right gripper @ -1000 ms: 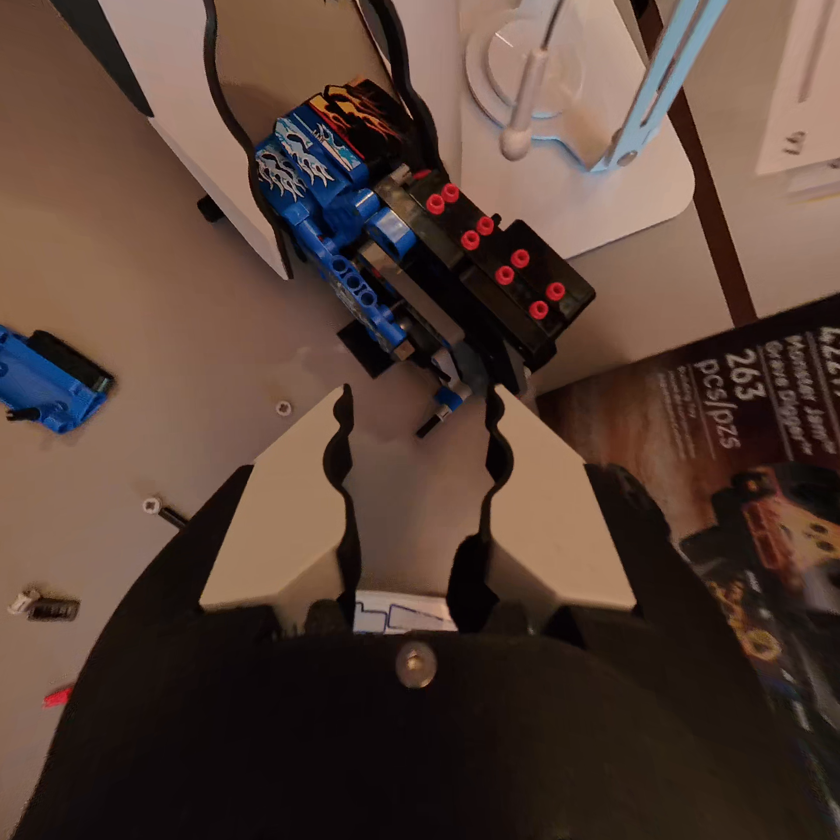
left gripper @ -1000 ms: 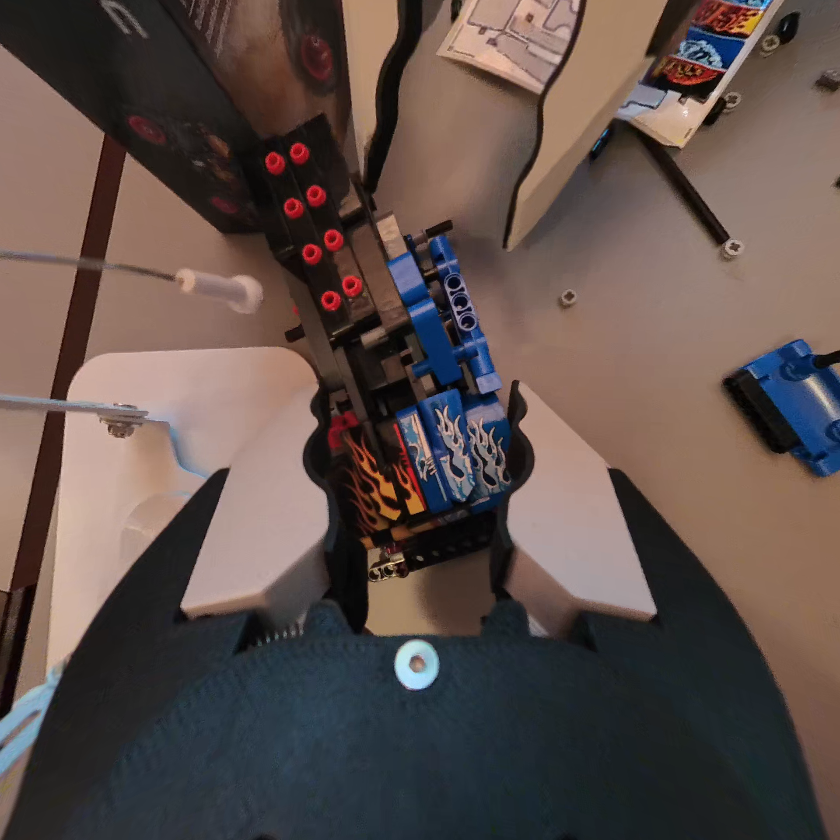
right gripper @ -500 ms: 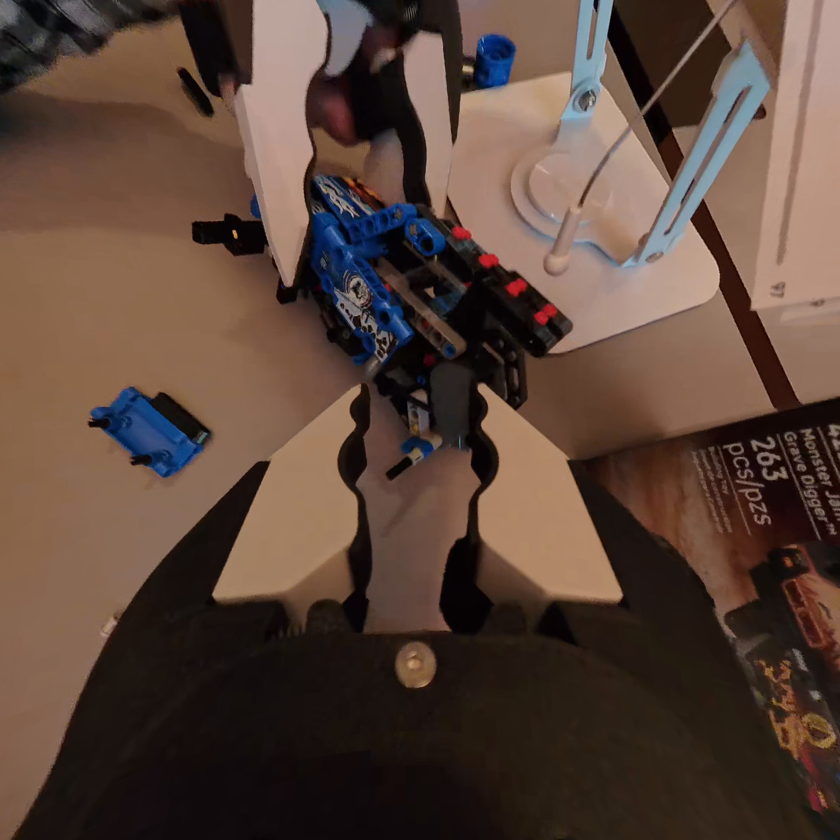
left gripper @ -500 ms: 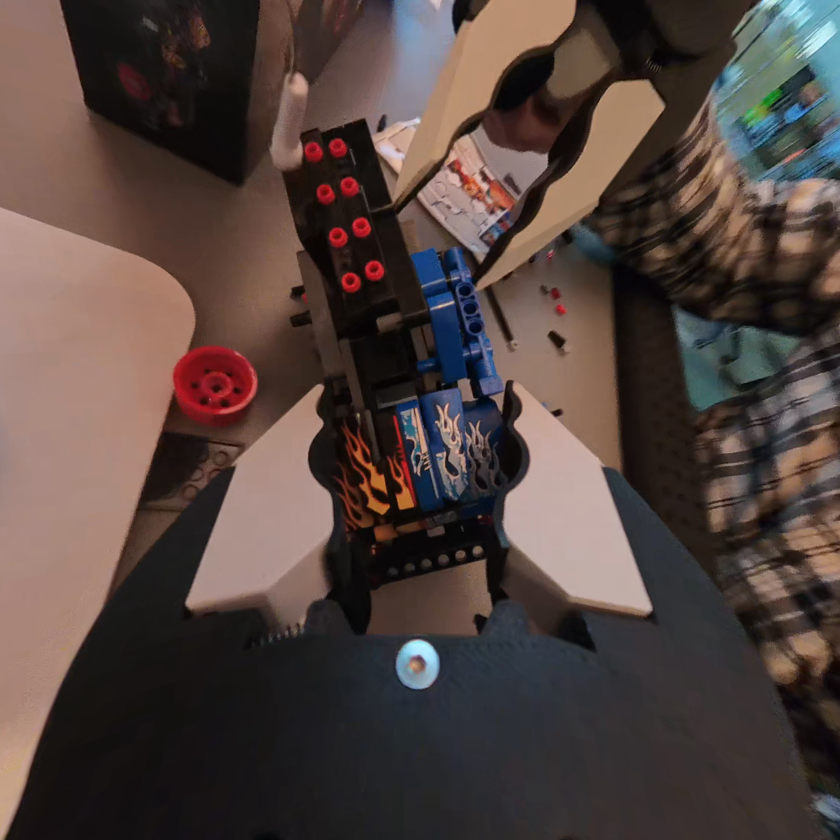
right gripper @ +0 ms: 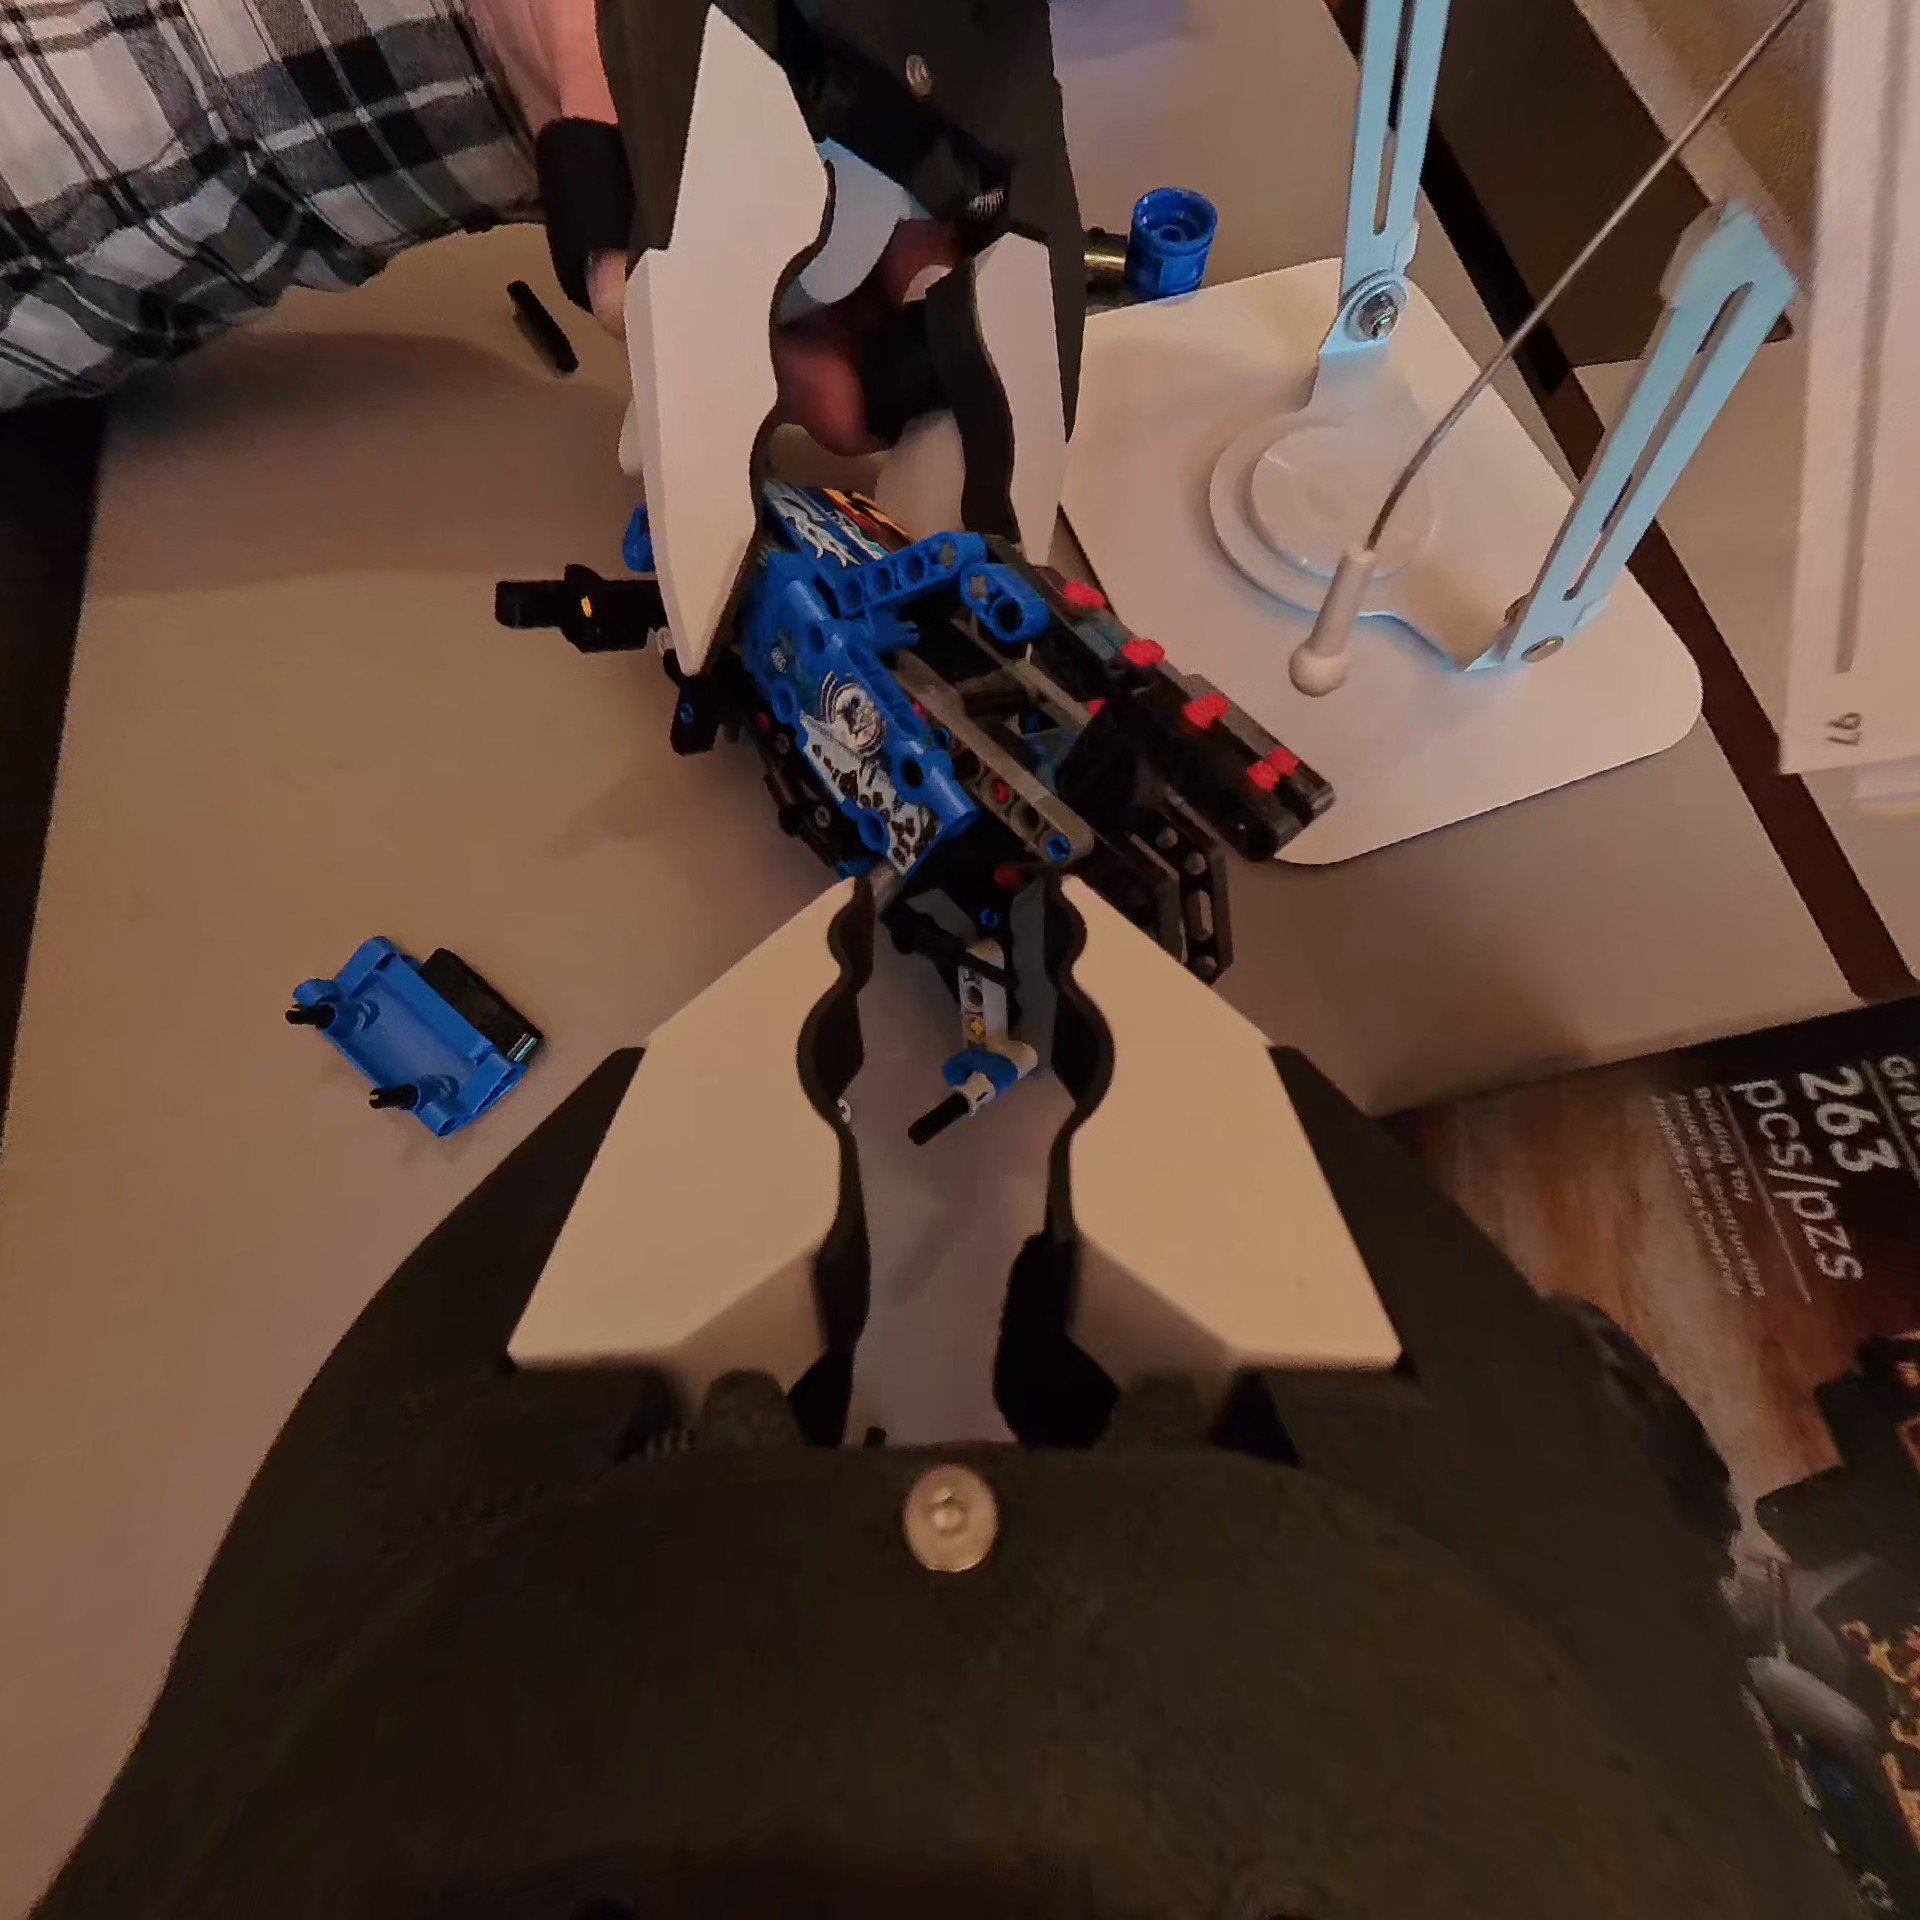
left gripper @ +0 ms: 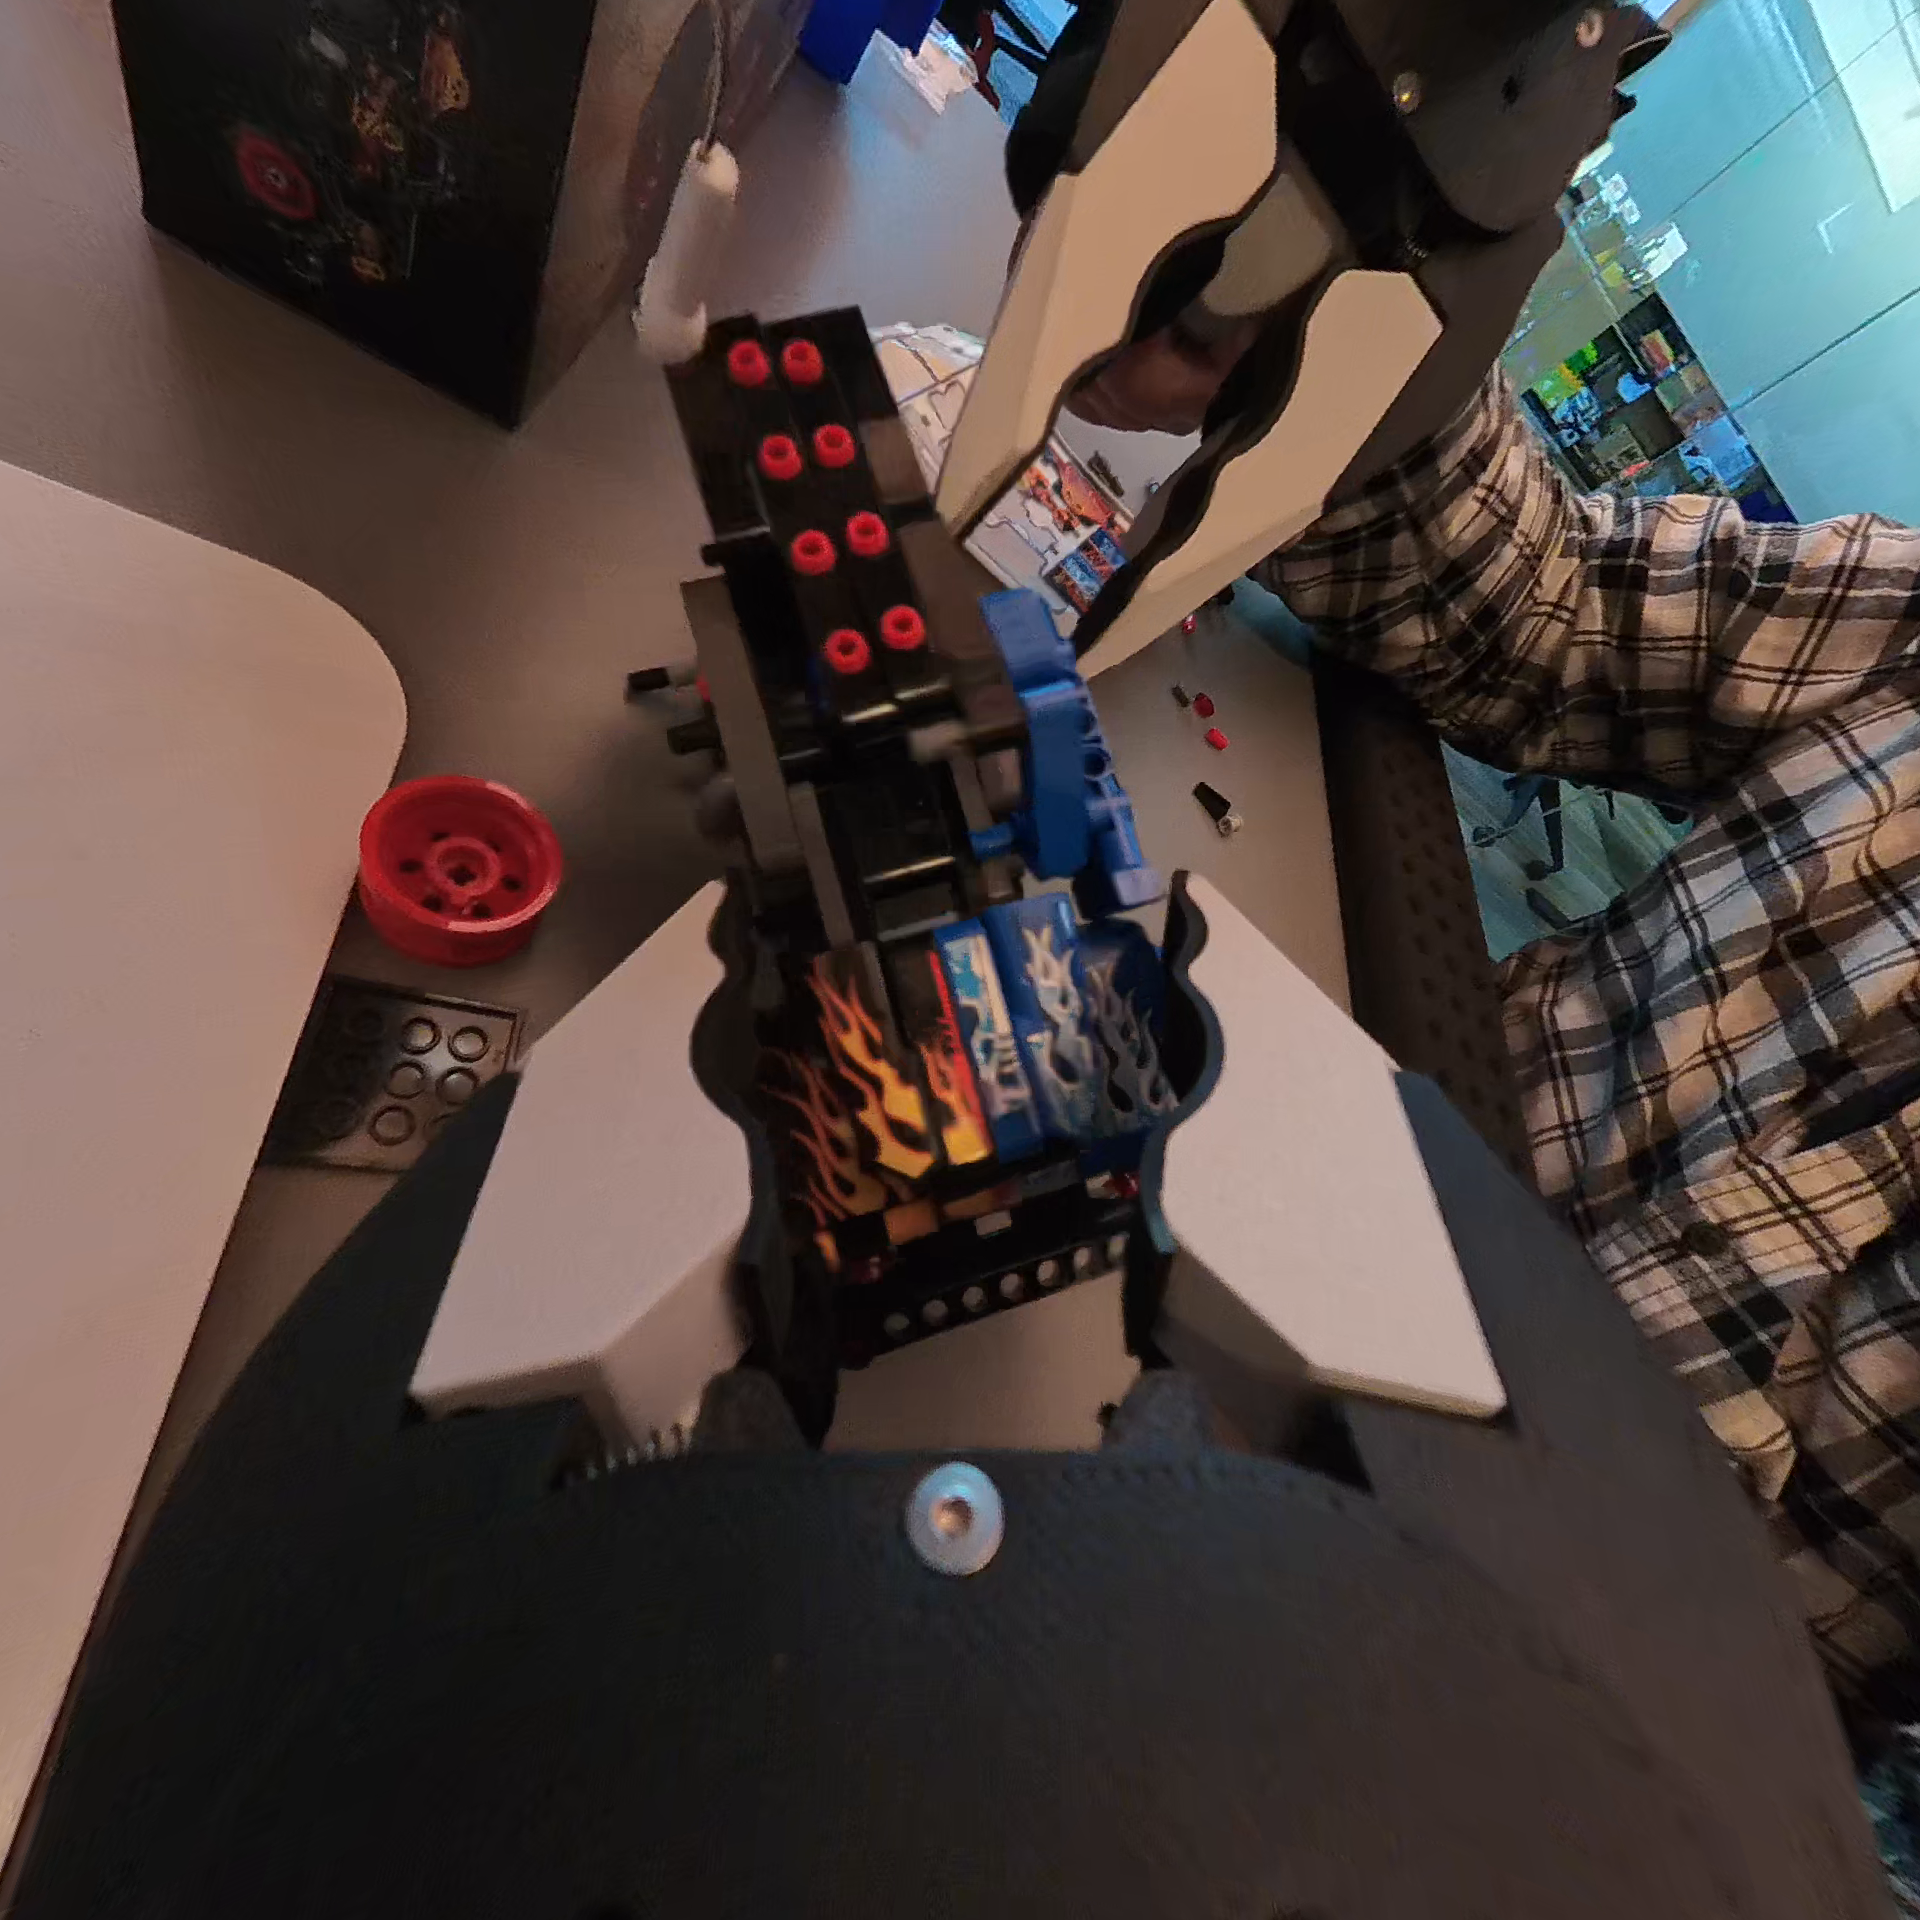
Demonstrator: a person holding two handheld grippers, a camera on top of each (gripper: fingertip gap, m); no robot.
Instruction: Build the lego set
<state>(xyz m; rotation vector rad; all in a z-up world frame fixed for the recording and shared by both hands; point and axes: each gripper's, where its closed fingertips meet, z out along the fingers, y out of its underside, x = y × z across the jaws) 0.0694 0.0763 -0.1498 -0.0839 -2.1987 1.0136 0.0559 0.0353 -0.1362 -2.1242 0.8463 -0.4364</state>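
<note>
truck body [left gripper: 914, 790] sits clamped in the left gripper [left gripper: 951, 1049], jaws tight on the flame-stickered end, lifted clear of the tabletop [right gripper: 260, 727]. right gripper [right gripper: 951, 997] comes in at the other end, jaws apart, straddling the dangling grey-and-white linkage [right gripper: 987, 997] with its blue pin; whether a pad touches it, can't tell. good play here, i'd say: left holds dead steady while right closes gently on that linkage, square to it, since a skewed squeeze could pop pins loose. around it: blue panel [right gripper: 416, 1044] lying alone toward the tabletop's left side, red wheel [left gripper: 457, 868] and black plate [left gripper: 390, 1081] by the white stand base [right gripper: 1455, 644], box [right gripper: 1683, 1299] at right. stand's wire probe [right gripper: 1325, 644] hangs just beside the studded black end, the likeliest snag if the body swings.
</note>
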